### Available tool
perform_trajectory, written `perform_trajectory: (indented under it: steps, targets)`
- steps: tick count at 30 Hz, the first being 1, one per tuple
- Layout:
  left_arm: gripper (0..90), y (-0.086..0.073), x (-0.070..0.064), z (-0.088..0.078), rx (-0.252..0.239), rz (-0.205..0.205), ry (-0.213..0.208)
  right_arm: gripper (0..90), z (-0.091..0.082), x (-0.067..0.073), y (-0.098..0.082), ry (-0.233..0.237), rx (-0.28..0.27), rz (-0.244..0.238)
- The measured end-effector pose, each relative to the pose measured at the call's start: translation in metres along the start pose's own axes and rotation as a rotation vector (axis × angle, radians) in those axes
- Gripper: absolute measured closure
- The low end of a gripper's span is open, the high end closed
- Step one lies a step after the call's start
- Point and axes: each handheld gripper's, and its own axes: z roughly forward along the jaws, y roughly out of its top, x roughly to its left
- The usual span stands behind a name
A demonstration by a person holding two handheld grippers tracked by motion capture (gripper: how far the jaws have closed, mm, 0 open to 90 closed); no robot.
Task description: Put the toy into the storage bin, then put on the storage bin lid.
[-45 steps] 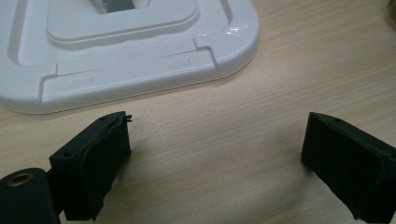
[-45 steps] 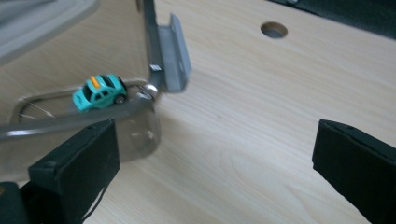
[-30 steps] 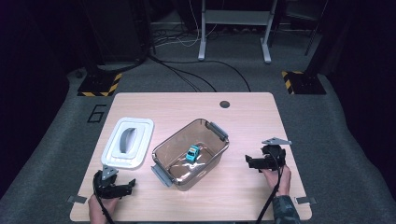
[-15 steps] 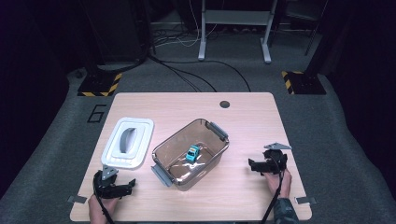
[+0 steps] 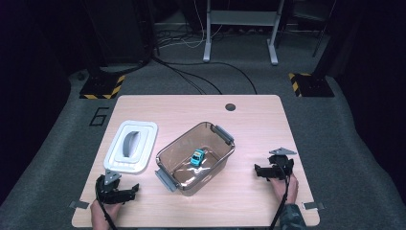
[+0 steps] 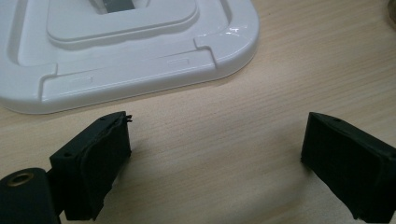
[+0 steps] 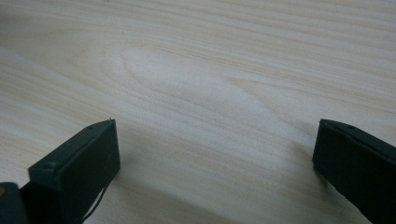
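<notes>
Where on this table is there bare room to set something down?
Free: the far strip behind the white lid and clear bin, and the wood between the bin and the right gripper. Crowded: the near left corner, around the left gripper.

A pale wooden table (image 5: 258, 115) with rounded corners and a dark round grommet hole (image 5: 230, 107) near its far edge stood on grey carpet (image 5: 335, 139) in a dim room. A large figure 6 (image 5: 98, 116) was marked on the floor to the table's left. Beyond, two black bases edged in yellow-and-black hazard stripes (image 5: 101, 88) flanked the scene (one at each side), while black cables (image 5: 201, 79) trailed across the carpet toward a grey metal stand (image 5: 239, 33). The edges fell into darkness.
</notes>
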Motion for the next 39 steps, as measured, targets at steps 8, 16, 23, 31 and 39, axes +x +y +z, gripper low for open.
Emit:
perform_trajectory:
  steps: [8, 16, 23, 31, 39]
  targets:
    - [7.6, 0.000, -0.001, 0.000, -0.001, 0.000, 0.006, 0.0, 0.000, 0.002, -0.002, -0.012, -0.017, 0.002]
    - [7.7, 0.000, 0.000, 0.000, -0.005, -0.002, 0.005, 0.0, 0.000, 0.002, -0.002, -0.015, -0.019, 0.001]
    - [7.7, 0.000, 0.000, 0.000, 0.000, 0.000, 0.004, 0.0, 0.001, 0.002, -0.002, -0.018, -0.018, 0.003]
    - [7.5, 0.000, -0.001, -0.001, -0.001, 0.011, 0.004, 0.1, 0.000, 0.003, -0.002, -0.019, -0.020, 0.007]
    - [6.9, 0.013, 0.003, -0.015, -0.063, 0.016, 0.002, 0.1, 0.001, 0.003, -0.002, -0.018, -0.019, 0.003]
